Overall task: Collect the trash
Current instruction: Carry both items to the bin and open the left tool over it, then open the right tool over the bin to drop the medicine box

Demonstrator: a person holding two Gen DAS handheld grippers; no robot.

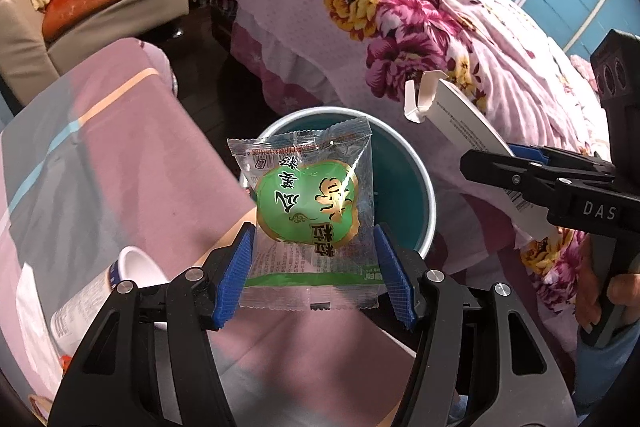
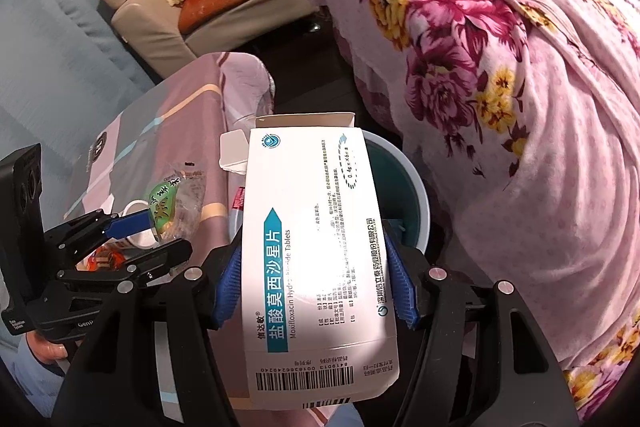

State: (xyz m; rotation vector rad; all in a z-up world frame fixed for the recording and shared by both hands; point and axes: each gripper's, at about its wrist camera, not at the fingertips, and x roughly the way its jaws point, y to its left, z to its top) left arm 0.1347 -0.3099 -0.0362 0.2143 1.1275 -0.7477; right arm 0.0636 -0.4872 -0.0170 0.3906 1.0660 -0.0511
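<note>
One snack wrapper (image 1: pixel 308 215) sits pinched in the left claw (image 1: pixel 314 269), hanging right above the teal bin (image 1: pixel 416 179). One white medicine box (image 2: pixel 316 255), flap open, is clamped by the right claw (image 2: pixel 318 281), also over that bin beside the flowery bed (image 2: pixel 540 107). One white cup (image 1: pixel 136 267) stands on the bench (image 1: pixel 100 163).

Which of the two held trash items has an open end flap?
The white medicine box in the right hand-held gripper; its top flap stands open. The snack wrapper in the left hand-held gripper looks sealed.
</note>
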